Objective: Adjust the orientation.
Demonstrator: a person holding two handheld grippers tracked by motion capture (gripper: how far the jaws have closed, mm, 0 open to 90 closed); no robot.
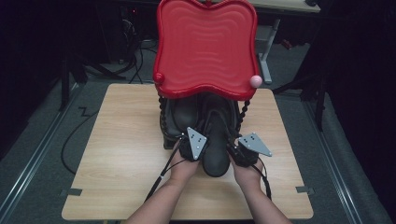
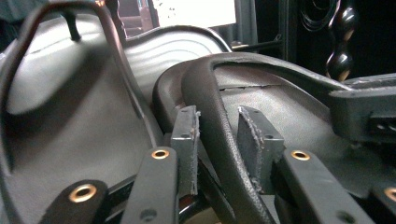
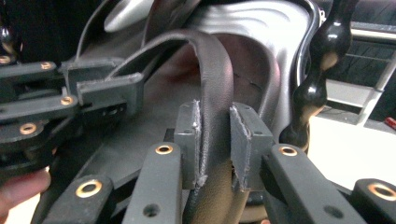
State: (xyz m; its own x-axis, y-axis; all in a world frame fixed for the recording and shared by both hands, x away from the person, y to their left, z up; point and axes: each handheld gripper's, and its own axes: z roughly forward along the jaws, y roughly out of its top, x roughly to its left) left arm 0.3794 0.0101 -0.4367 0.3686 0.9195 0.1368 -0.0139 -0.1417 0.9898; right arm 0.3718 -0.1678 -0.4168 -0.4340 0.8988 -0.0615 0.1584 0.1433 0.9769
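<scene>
**Both grippers on the boot collar**

At left of centre in the high view, the left gripper (image 1: 189,148) straddles the padded collar of the front boot (image 1: 215,144). In the left gripper view its pads (image 2: 187,140) flank that rim with a gap on 1 side, so the jaws look not fully pressed. The boot sits mid-frame on the wooden table (image 1: 121,154), under the red tray stand (image 1: 205,46), with a 2nd boot (image 1: 180,119) just beside it. Right of centre, the right gripper (image 1: 243,156) pinches the opposite collar edge, its pads (image 3: 190,140) touching it. The step looks like gripping the boot by its opening; next, likely firm up the left grip, then draw it out evenly.
</scene>
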